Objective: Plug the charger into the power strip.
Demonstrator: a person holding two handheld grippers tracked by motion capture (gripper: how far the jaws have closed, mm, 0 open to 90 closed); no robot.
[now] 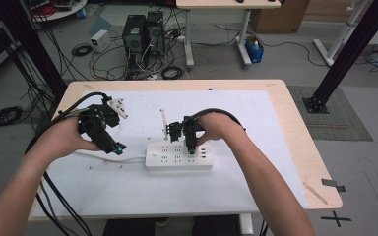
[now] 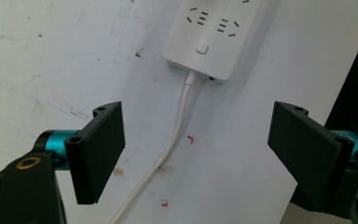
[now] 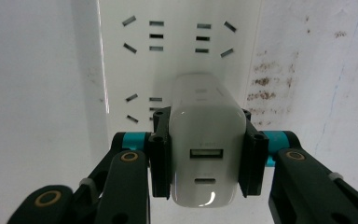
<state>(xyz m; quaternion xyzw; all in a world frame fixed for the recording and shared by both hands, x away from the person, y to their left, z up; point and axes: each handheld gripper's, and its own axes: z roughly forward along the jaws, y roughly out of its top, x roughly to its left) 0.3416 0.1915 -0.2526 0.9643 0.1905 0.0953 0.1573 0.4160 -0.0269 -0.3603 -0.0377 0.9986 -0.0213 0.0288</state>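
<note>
White charger (image 3: 206,149), no legible label

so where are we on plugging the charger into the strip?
Done: the white charger is picked up, with the right gripper shut on its sides. In hand: it sits over the power strip, its far end at a socket; whether the prongs are in is hidden. The left gripper is open above the strip's cable, holding nothing. Left: seat the charger fully if needed, then release.
</note>
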